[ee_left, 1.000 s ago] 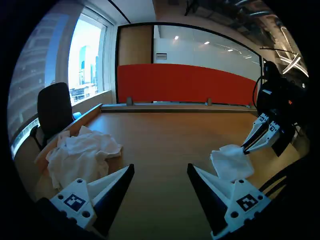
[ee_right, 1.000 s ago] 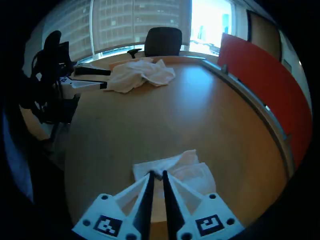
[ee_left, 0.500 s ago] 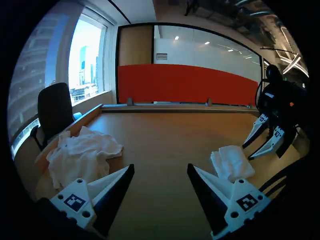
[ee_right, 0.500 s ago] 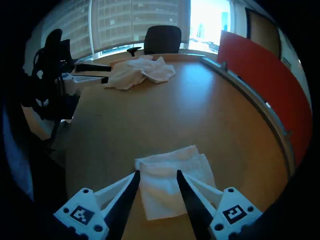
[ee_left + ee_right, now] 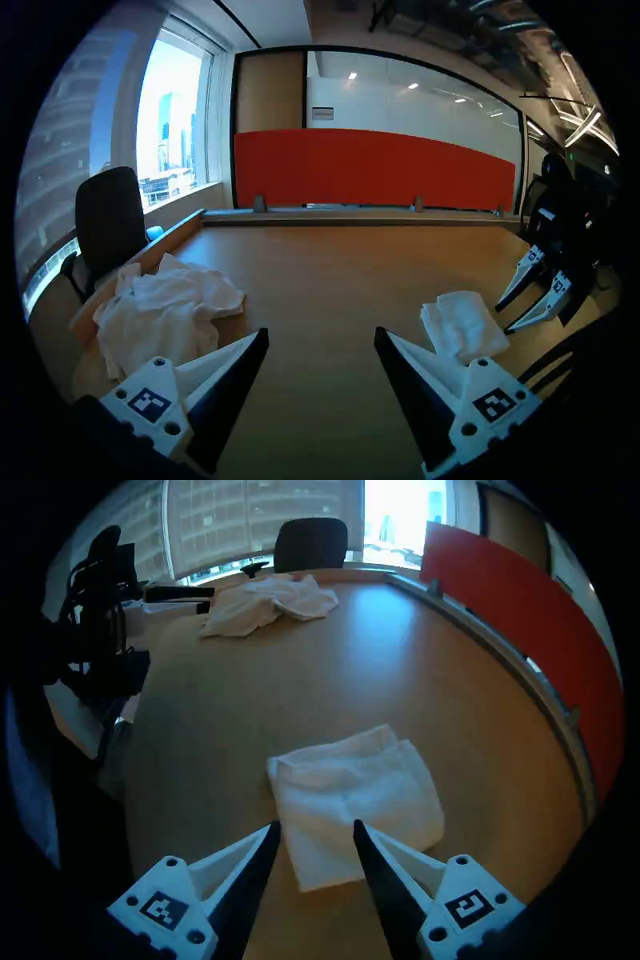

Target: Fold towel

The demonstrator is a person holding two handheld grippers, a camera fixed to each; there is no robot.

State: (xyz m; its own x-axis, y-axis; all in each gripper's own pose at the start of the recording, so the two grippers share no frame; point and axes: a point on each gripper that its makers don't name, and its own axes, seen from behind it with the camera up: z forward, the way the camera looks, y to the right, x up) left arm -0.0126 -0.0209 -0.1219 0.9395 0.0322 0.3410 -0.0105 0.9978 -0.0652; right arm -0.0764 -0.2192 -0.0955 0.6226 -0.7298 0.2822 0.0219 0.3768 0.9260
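Fold looks done: white folded cloth towel [image 5: 356, 800] flat by right gripper [image 5: 316, 826], spread, empty; left gripper [image 5: 320, 332] spread too. Next prob.: grab crumpled white towel heap [image 5: 164, 308], left.

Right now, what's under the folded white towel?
The folded towel lies flat on the wooden table. Whether anything small hides beneath it cannot be seen; the cloth covers that spot.

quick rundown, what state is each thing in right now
folded towel, folded into a rectangle, lying flat on the table, not gripped
towel pile, crumpled, unfolded
left gripper, open, holding nothing
right gripper, open, holding nothing
office chair, unoccupied
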